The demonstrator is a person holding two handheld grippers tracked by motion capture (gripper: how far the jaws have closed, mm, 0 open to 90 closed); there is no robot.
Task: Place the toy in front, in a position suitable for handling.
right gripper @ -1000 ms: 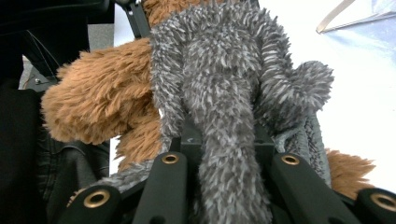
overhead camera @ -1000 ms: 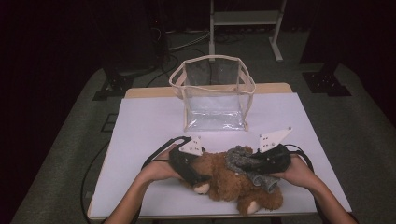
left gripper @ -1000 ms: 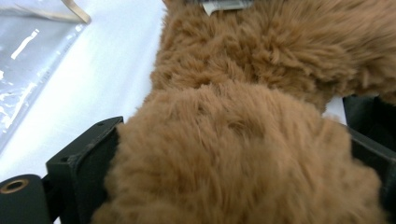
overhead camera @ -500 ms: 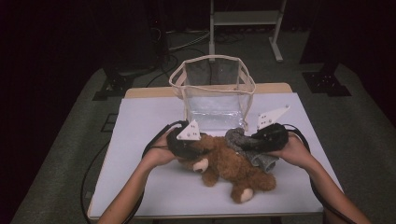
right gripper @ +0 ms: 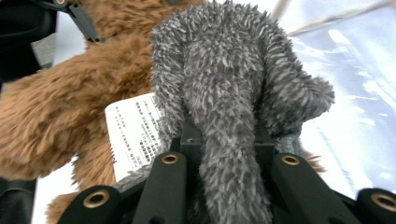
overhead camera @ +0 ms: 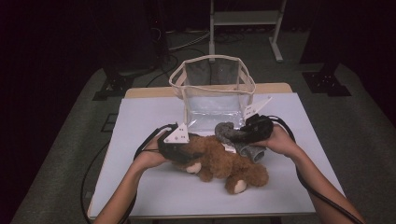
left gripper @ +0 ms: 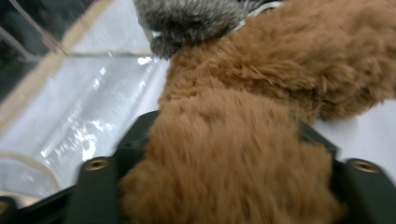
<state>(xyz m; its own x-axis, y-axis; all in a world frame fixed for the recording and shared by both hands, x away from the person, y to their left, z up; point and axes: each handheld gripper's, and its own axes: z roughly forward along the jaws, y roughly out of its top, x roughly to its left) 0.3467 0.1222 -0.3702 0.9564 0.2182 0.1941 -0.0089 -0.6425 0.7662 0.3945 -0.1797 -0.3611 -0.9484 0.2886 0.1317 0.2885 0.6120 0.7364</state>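
Toy: brown plush bear [overhead camera: 219,161] lies on the white table top [overhead camera: 140,186], stretched between the two grippers, one cream-soled foot toward the person.
Left gripper [overhead camera: 180,148]: its fingers are clamped on a thick bunch of brown fur; the jaws have just been opening a little, yet the fur packs the gap from side to side in the left gripper view, bear [left gripper: 243,154].
Right gripper [overhead camera: 240,136]: fingers pressed together on the grey plush piece [overhead camera: 229,133], which stands up out of the jaws in the right gripper view, grey plush piece [right gripper: 229,93].
Label: a white printed tag [right gripper: 133,133] hangs just left of the right fingers, against the brown fur [right gripper: 56,121].
Bag: a clear bag with cream trim [overhead camera: 212,91] stands open just beyond both sets of fingers, nearer the right ones.
Hands: left hand [overhead camera: 149,158] and right hand [overhead camera: 280,142] grasp the grippers from the near side.
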